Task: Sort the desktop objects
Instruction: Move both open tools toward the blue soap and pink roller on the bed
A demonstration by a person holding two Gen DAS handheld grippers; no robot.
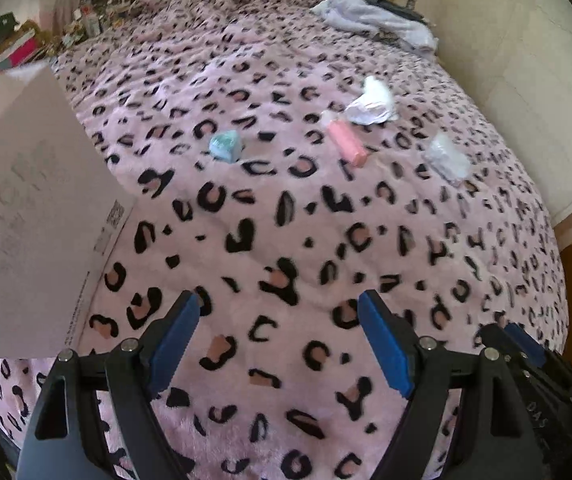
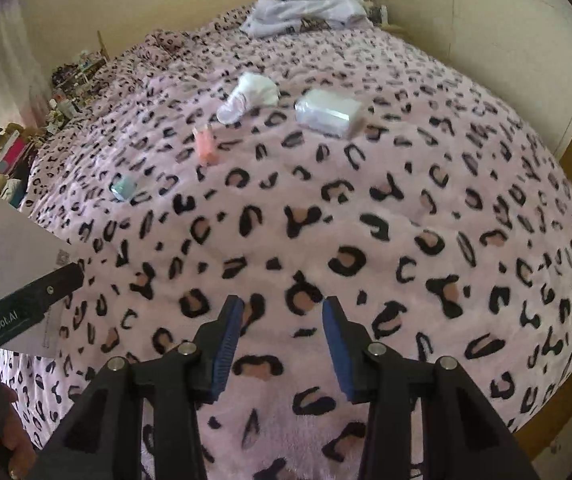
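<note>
Packets (image 1: 346,142) lie beyond both downward-tilted hand-held grippers (image 1: 278,308).

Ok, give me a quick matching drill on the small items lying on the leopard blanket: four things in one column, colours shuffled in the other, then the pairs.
Things:
1. small wrapped packet
2. stick-shaped tube
3. crumpled cloth
4. plastic-wrapped pack

Colours:
A. white
B. silvery grey
C. light blue
D. pink

Pairs: 1-C, 2-D, 3-A, 4-B

All four lie apart on the blanket, beyond both claws.
</note>
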